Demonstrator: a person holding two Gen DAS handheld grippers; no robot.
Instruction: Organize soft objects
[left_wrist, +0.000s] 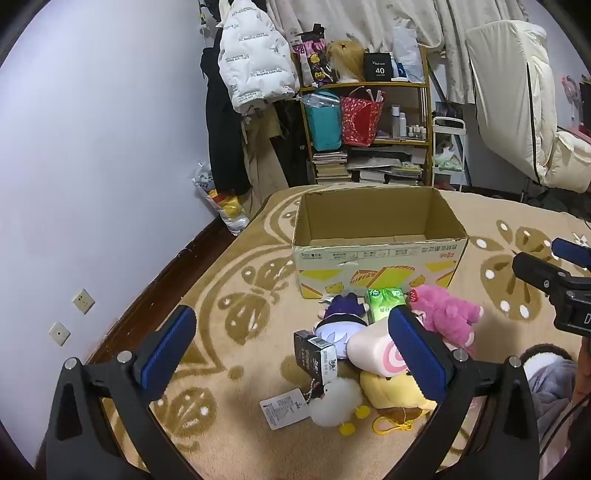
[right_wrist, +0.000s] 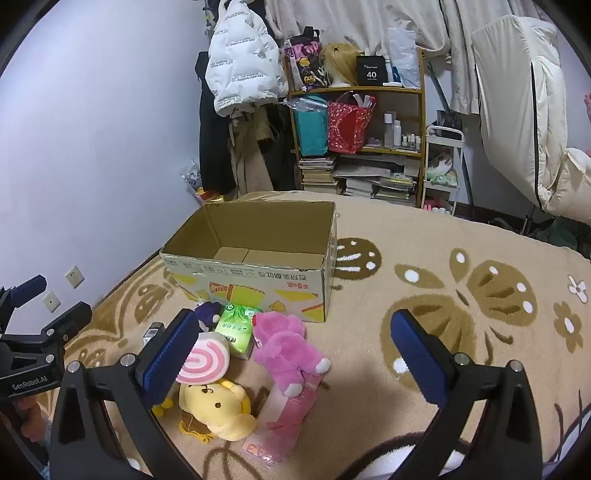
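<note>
Left wrist view is showing your left gripper (left_wrist: 291, 349) hanging with its jaws spread wide and nothing between them, and your right gripper (right_wrist: 291, 349) is standing just as wide and just as empty. You are looking past both at the cardboard box (left_wrist: 376, 254), which is sitting open-topped on the patterned rug (left_wrist: 236, 280) and appears to be holding nothing. The soft things are lying in a tight heap just in front of the box's near wall: a pink plush bear (left_wrist: 447, 314), a purple-clad doll (left_wrist: 340, 317), a swirl-ended roll cushion (left_wrist: 373, 349), a yellow plush (left_wrist: 391, 393) and a fluffy white chick (left_wrist: 334, 402). Mixed in with them are a green tissue pack (left_wrist: 384, 302) touching the box front, a small dark carton (left_wrist: 314, 356) and a pink plastic packet (right_wrist: 284, 413) under the bear. Because the heap is so crowded, you are risking closing on two items at once, or dragging a neighbour along. The chick's paper tag (left_wrist: 284, 404) and the yellow cord (left_wrist: 393, 428) could snag. Plush is likely to compress and slip from a shallow pinch.
</note>
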